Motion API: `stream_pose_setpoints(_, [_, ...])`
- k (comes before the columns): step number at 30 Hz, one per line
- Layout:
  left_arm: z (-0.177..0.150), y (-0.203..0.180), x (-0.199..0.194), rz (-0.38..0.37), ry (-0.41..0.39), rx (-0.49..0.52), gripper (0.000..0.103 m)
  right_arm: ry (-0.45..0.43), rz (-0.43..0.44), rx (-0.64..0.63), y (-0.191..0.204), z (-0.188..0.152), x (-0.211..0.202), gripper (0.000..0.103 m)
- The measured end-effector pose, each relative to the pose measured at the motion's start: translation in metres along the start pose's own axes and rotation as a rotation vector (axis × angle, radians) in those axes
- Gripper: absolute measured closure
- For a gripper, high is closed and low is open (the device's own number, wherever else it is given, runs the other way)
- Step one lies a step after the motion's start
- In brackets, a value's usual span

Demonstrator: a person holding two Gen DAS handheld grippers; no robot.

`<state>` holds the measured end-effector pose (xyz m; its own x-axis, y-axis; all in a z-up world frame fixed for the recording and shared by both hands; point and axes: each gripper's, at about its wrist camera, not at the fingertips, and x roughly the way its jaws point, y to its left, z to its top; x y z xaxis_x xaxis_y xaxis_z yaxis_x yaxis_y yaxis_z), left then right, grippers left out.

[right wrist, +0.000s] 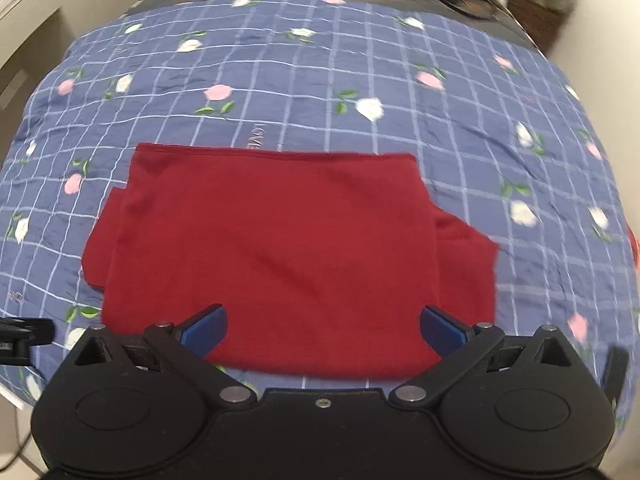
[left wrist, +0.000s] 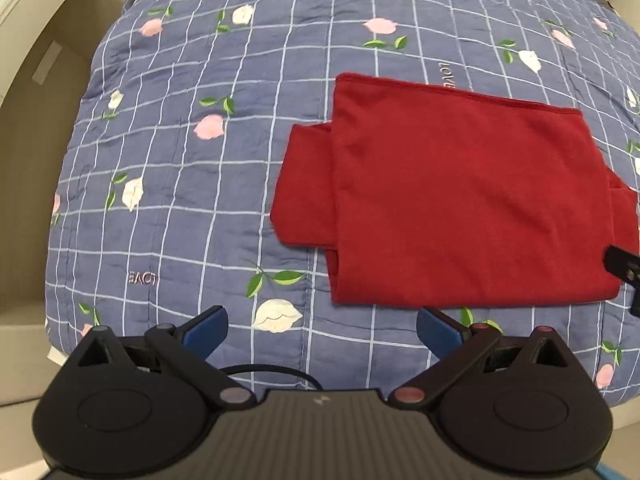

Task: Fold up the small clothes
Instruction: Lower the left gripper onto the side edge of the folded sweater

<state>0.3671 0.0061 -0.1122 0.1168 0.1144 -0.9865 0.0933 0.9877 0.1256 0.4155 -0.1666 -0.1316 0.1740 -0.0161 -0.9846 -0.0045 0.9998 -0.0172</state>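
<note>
- Left gripper (left wrist: 322, 330) — jaws spread wide, holding nothing, blue pads (left wrist: 206, 330) facing inward.
- Right gripper (right wrist: 323, 330) — jaws likewise wide apart, empty, poised low.

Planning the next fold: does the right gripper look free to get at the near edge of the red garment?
Probably yes. The right gripper is open, holding nothing, right over the red garment's near edge, which lies flat on the quilt with nothing on it. The left gripper is off to the side.

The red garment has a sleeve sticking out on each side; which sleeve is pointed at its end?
On the red garment, the right sleeve ends in a point; the left sleeve ends squarely.
</note>
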Motion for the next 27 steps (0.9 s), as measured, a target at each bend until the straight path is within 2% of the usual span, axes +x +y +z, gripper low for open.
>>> stream_pose_setpoints(3, [0.001, 0.001, 0.010, 0.021, 0.021, 0.001, 0.001, -0.014, 0.019, -0.041, 0.001, 0.004, 0.024, 0.001])
stream_pose_setpoints(10, [0.008, 0.005, 0.026, 0.027, 0.052, -0.042, 0.001, 0.129, -0.012, -0.108, 0.012, 0.015, 0.085, 0.001])
stream_pose_setpoints(12, [0.010, 0.006, 0.028, 0.031, 0.056, -0.040, 0.001, 0.139, -0.022, -0.137, 0.020, 0.018, 0.097, 0.001])
stream_pose_setpoints(18, [0.016, 0.004, 0.050, 0.050, 0.091, -0.029, 0.001, 0.115, -0.008, -0.164, 0.029, 0.030, 0.124, 0.001])
stream_pose_setpoints(24, [0.022, 0.002, 0.073, 0.056, 0.129, -0.042, 0.001, -0.061, 0.007, -0.212, 0.027, 0.030, 0.134, 0.001])
stream_pose_setpoints(27, [0.024, 0.000, 0.084, 0.054, 0.145, -0.040, 0.001, -0.039, -0.012, -0.247, 0.030, 0.026, 0.151, 0.001])
